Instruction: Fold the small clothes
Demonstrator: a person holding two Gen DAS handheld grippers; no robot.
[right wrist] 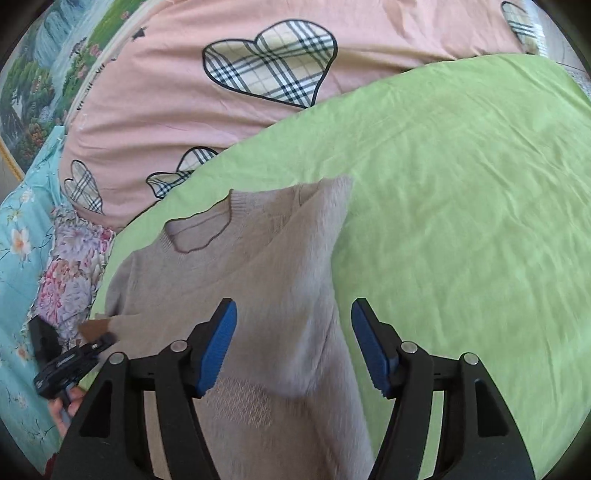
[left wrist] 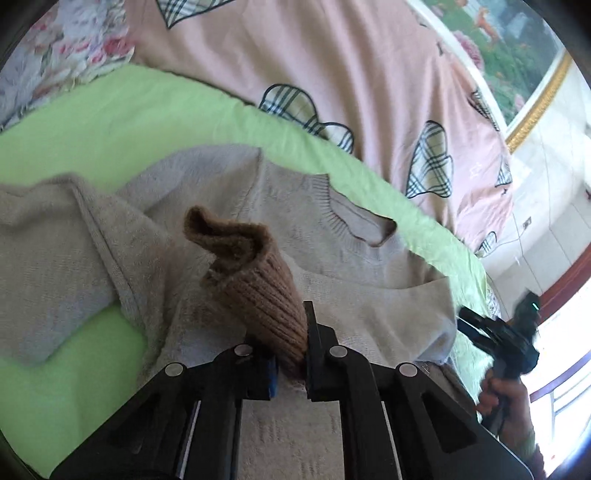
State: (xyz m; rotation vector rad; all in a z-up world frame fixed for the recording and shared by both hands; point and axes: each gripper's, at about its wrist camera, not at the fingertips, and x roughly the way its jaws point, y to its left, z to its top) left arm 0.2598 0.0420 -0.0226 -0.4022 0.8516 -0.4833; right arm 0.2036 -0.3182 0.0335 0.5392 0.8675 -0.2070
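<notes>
The brown ribbed cuff is pinched between the closed jaws of the left gripper. The right gripper is held wide open, empty, above the beige sweater, which is spread on the green sheet of the bed.

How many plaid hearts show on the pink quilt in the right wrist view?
4. One large heart at top centre, two small ones at the left, and, the latter partly under the green sheet; one cut off top right.

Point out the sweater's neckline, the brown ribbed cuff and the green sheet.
neckline [right wrist: 195, 230], right wrist view, on the ribbed collar opening.
brown ribbed cuff [left wrist: 258, 295], left wrist view, on its ribbed side.
green sheet [right wrist: 461, 184], right wrist view, on bare fabric.
</notes>
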